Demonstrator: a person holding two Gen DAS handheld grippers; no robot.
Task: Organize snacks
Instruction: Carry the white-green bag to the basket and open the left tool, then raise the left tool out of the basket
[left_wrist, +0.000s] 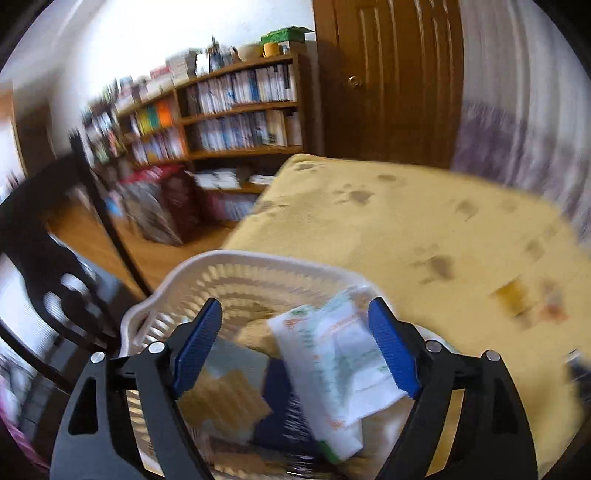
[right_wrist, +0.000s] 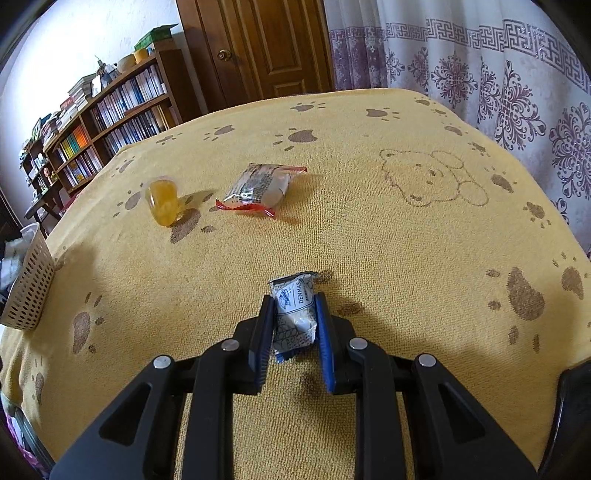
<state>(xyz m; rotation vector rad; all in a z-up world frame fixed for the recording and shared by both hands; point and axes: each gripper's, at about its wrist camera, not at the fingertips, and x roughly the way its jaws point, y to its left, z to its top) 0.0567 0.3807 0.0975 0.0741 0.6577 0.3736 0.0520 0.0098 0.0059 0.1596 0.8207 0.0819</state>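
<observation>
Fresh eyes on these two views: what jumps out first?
The right hand-held gripper clamps a small blue-and-white packet low over the yellow paw-print cloth. Beyond it lie a red-edged packet and an orange jelly cup. The left hand-held gripper hangs open over a white basket holding snacks.

Left gripper (left_wrist: 295, 343) is above a white slotted basket (left_wrist: 207, 269), jaws spread wide, blue pads (left_wrist: 391, 347) clear of any item. A white packet with green and orange print (left_wrist: 332, 358) lies in the basket at 5 o'clock of its interior, beside a dark blue packet (left_wrist: 275, 406) and a tan one (left_wrist: 225, 402). Yellow paw-print cloth (left_wrist: 406, 229) extends toward 2 o'clock. View is motion-blurred.
</observation>
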